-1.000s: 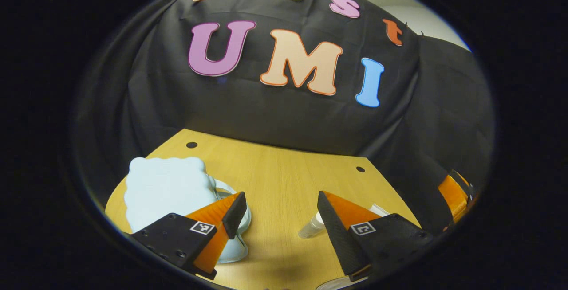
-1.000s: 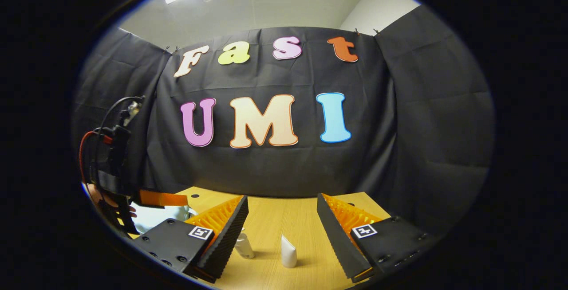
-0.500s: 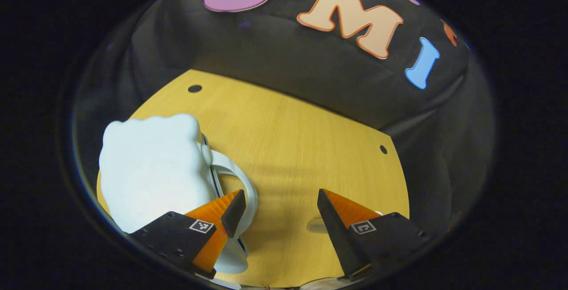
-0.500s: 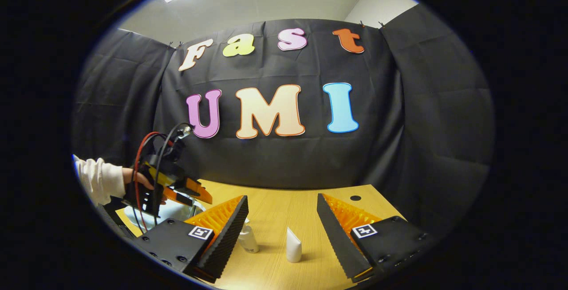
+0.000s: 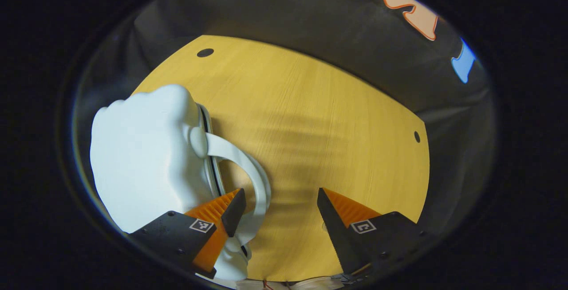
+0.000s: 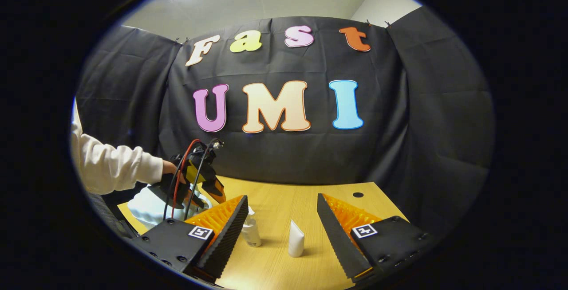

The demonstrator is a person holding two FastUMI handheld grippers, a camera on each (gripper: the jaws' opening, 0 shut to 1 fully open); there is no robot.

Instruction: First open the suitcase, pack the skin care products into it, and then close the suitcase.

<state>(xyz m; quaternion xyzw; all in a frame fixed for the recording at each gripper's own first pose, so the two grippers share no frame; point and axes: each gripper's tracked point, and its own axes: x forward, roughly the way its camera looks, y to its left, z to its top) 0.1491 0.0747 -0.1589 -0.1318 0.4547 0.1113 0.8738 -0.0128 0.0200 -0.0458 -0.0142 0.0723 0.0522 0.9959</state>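
Lower now than a second ago, the left gripper (image 5: 275, 208) hangs spread wide over one pale blue suitcase (image 5: 146, 161), closed on the table (image 5: 337, 117) by its handle (image 5: 248, 179). Two skin care products, a bottle (image 6: 251, 231) and a tube (image 6: 296, 239), stand ahead of the right gripper (image 6: 282, 225), also spread wide.

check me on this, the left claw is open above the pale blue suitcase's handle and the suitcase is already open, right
Not quite. In the left gripper view the pale blue suitcase is closed, its two halves meeting along the seam beside the handle. The rest holds: the left claw is open above the handle, one finger over it and the other over the wooden table.
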